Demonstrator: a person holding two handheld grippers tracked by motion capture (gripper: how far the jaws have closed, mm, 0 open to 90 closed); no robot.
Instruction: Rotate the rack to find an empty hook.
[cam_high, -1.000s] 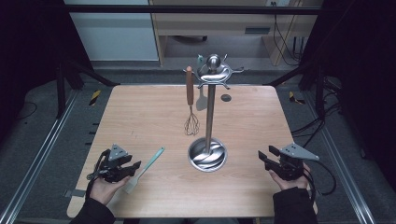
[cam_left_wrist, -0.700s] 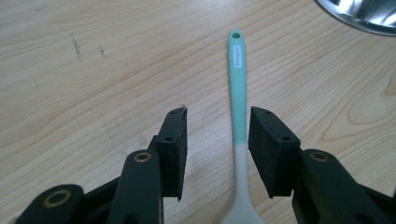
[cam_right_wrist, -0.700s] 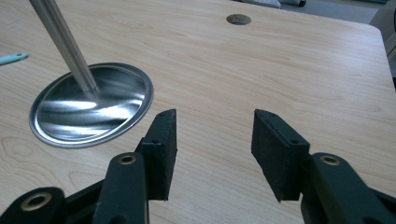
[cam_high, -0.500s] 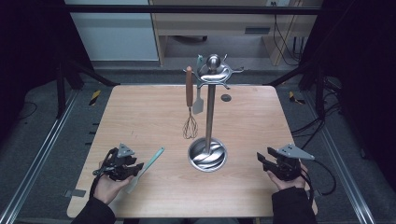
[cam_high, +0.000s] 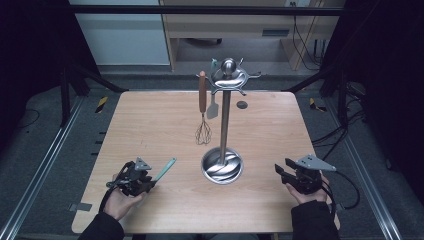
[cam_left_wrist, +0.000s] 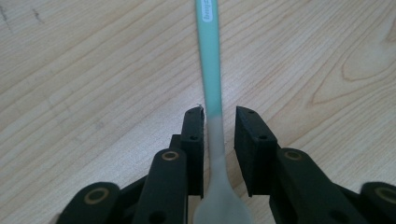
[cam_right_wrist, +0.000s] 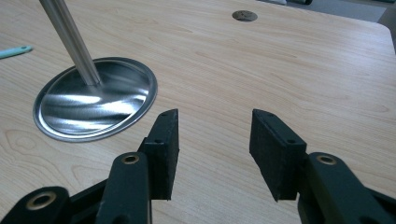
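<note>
Spatula (cam_left_wrist: 212, 84), light, slim and probably flexible, lies flat between the just-closing left gripper (cam_left_wrist: 219, 135) jaws at its neck, seemingly ungripped; right gripper (cam_right_wrist: 215, 140) gapes empty.

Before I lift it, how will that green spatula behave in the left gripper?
The spatula looks thin and plastic, so probably light and a bit bendy. The left gripper, jaws just closing, straddles it near the pale blade, so the long handle may droop or swivel.

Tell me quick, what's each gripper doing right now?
Left gripper: jaws have just been closing around the spatula; small gaps remain, no grip yet.
Right gripper: open, holding nothing, above the table.
</note>
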